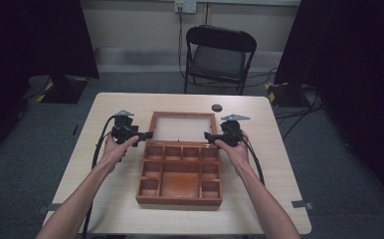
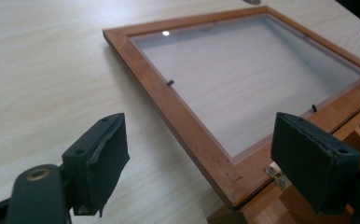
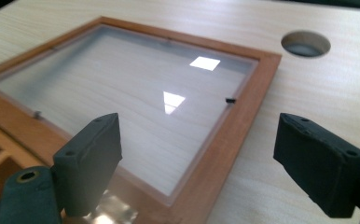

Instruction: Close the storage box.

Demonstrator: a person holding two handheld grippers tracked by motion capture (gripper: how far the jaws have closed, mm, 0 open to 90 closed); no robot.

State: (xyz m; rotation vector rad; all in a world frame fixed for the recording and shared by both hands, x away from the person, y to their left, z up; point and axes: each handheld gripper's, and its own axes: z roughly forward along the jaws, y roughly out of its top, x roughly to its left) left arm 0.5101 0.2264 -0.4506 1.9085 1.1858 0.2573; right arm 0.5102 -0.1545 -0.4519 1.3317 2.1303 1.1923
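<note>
- The wooden box (image 1: pixel 180 172) sits mid-tabletop (image 1: pixel 105 199); its glass lid (image 1: pixel 182 128) lies flat at 12 o'clock, hinged open.
- Left gripper (image 1: pixel 145 135) and right gripper (image 1: pixel 209 136) flank the lid's hinge-side corners, jaws wide apart, holding nothing.
- Likely step: closing the lid. Grip the wooden frame, not the pane, and lift both sides evenly.
</note>
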